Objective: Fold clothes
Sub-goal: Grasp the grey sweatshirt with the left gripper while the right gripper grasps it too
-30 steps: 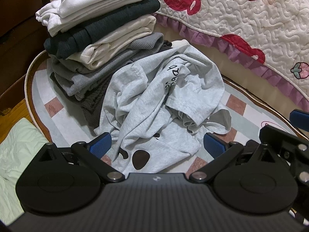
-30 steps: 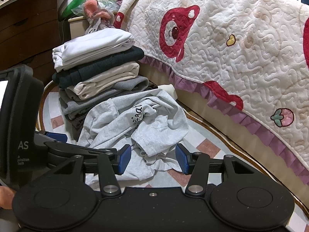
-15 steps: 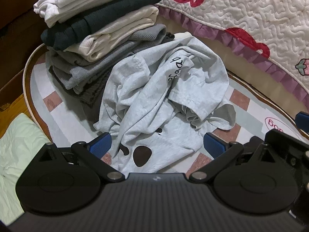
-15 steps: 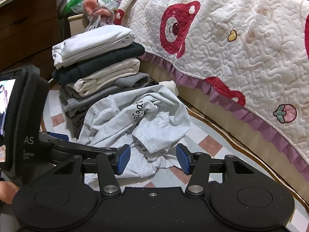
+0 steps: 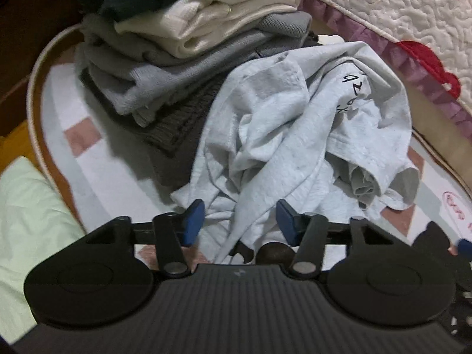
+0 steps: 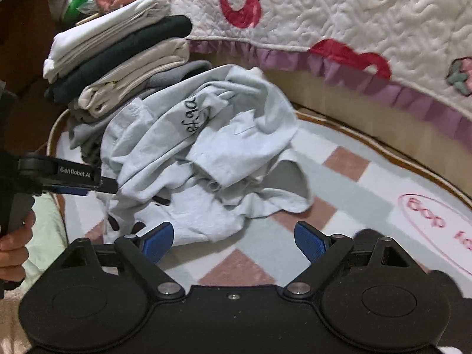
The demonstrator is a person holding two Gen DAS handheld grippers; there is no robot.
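My left gripper [image 5: 239, 221] is closing over a bunched ridge of the crumpled pale grey shirt [image 5: 295, 135], which lies mid-rug [image 6: 348, 183] against the folded stack [image 6: 118, 67] by the rug's far edge, so I risk pinching several layers at once or dragging the stack over when I lift. My right gripper [image 6: 233, 240] is spreading wide over bare rug just off the shirt's near hem, nothing between its jaws. Since a second ago both grippers have dropped closer to the shirt, the left narrowing from full spread and the right widening.
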